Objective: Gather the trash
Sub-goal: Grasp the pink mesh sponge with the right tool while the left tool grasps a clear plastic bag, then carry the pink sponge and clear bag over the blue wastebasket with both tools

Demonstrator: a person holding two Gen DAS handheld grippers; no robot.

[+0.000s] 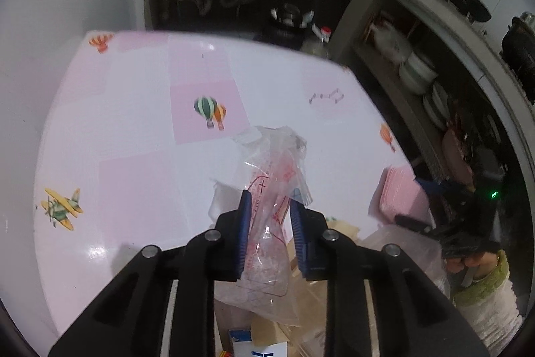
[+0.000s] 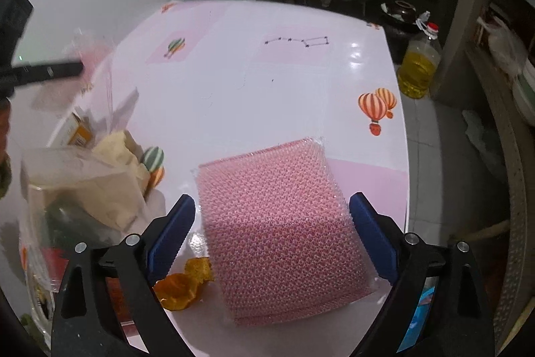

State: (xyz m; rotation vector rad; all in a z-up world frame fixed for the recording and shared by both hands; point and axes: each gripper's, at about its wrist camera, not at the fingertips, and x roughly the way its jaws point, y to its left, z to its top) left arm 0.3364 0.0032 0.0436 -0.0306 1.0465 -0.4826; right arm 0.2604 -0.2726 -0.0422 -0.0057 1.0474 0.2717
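Blue pads of the left gripper [image 1: 267,206] pinched a clear bag [image 1: 274,176] with red print, which stuck up past the fingertips and hung below them over a heap of paper scraps [image 1: 267,330]. The right gripper [image 2: 272,206] stood wide, its fingers either side of a pink bubble-wrap pad [image 2: 281,230] on the table [image 2: 234,82], seemingly not touching it. Orange peel [image 2: 184,286] lay just beside its left finger. Farther off stood an oil bottle [image 2: 419,66].
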